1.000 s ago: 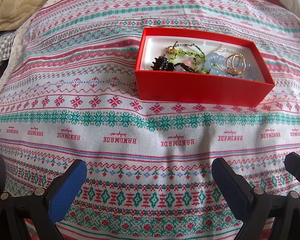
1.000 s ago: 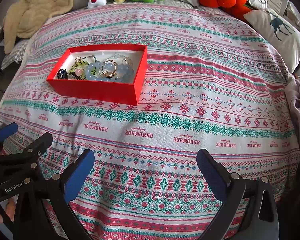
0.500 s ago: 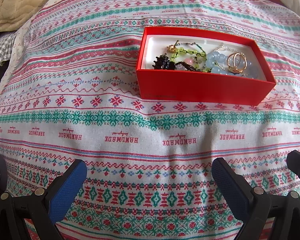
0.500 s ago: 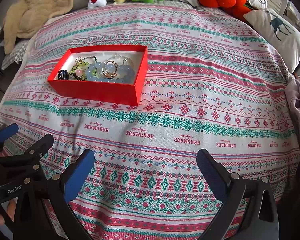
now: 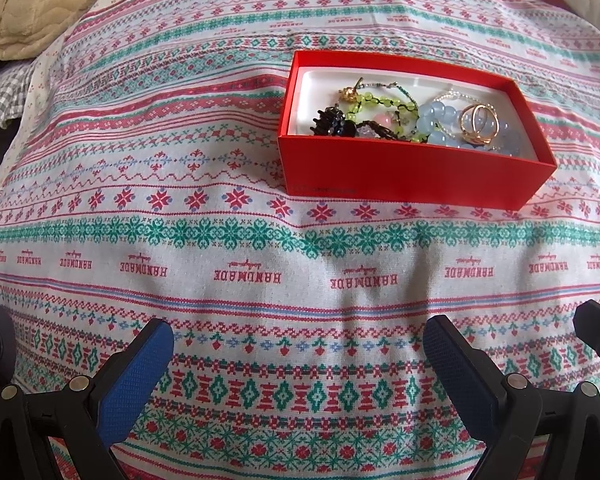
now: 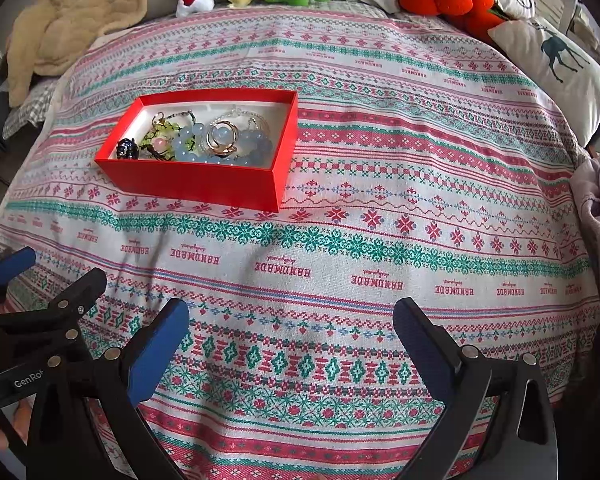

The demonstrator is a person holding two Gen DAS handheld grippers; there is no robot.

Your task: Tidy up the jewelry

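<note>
Jewelry (image 5: 416, 114) lies heaped in the open red cardboard box (image 5: 400, 178) on the bed; both hand-held grippers, left (image 5: 298, 364) and right (image 6: 290, 346), spread empty, so tidied or unsorted is unclear.

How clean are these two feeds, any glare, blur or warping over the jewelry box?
Left wrist view: sharp on the red box and gold rings, no glare there; cloth stripes bow at the edges. Right wrist view: stronger fisheye with dark corners, box in focus, bright washout only on the far pillows.
</note>
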